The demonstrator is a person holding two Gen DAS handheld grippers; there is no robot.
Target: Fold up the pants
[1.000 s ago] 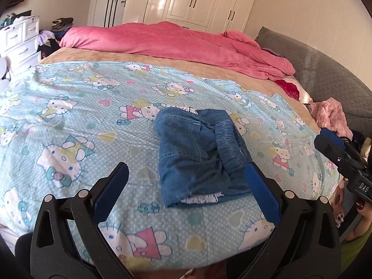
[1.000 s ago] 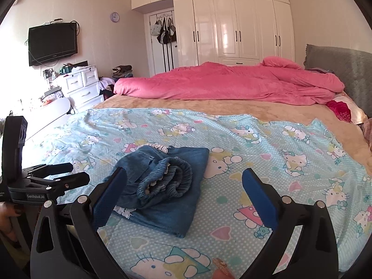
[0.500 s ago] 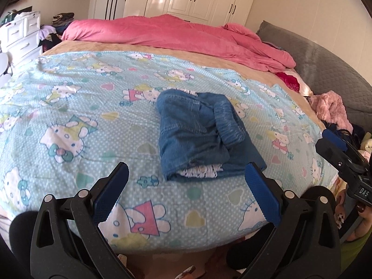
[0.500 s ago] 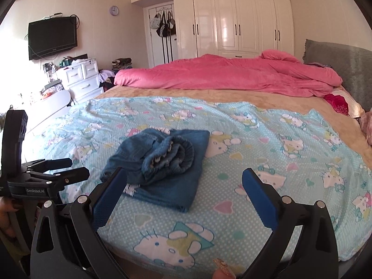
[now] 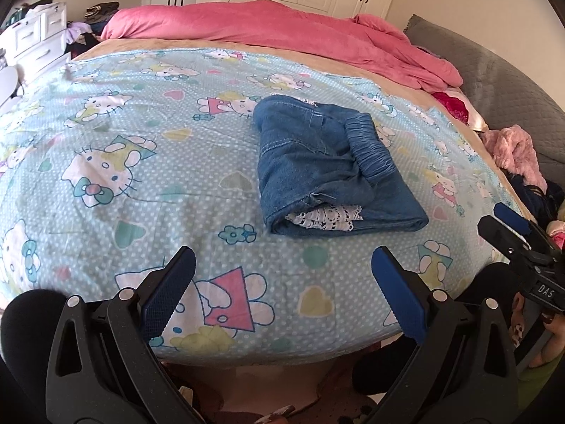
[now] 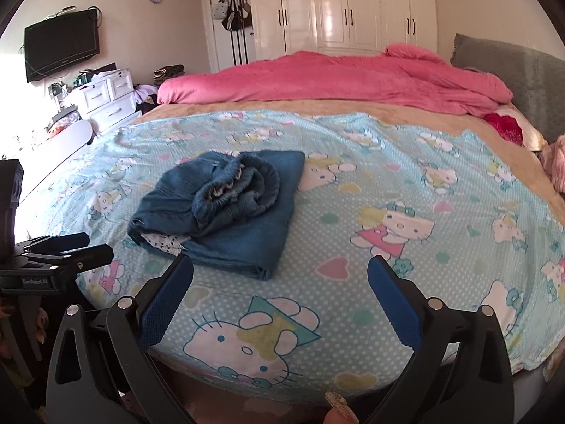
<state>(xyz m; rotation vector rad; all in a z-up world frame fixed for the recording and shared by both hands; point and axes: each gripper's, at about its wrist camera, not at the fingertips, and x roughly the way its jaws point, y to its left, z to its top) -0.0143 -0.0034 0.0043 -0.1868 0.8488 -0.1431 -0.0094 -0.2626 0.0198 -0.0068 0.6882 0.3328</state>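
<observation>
Pants [image 5: 328, 169] inner layers — folded under

Open printed light-blue cartoon bedsheet [image 5: 148, 176] all round the folded blue denim pants [image 5: 328, 173], bunched pink duvet [image 5: 282, 31] well behind, fluffy pink garment [image 5: 515, 152] off the right edge.

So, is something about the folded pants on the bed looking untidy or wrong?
Slightly. The denim pants lie folded on the cartoon-cat sheet, but the elastic waistband is bunched in a lump on top, not flat, and white patterned lining peeks out at the near edge. Both claws, left and right, are open and clear of it.
</observation>
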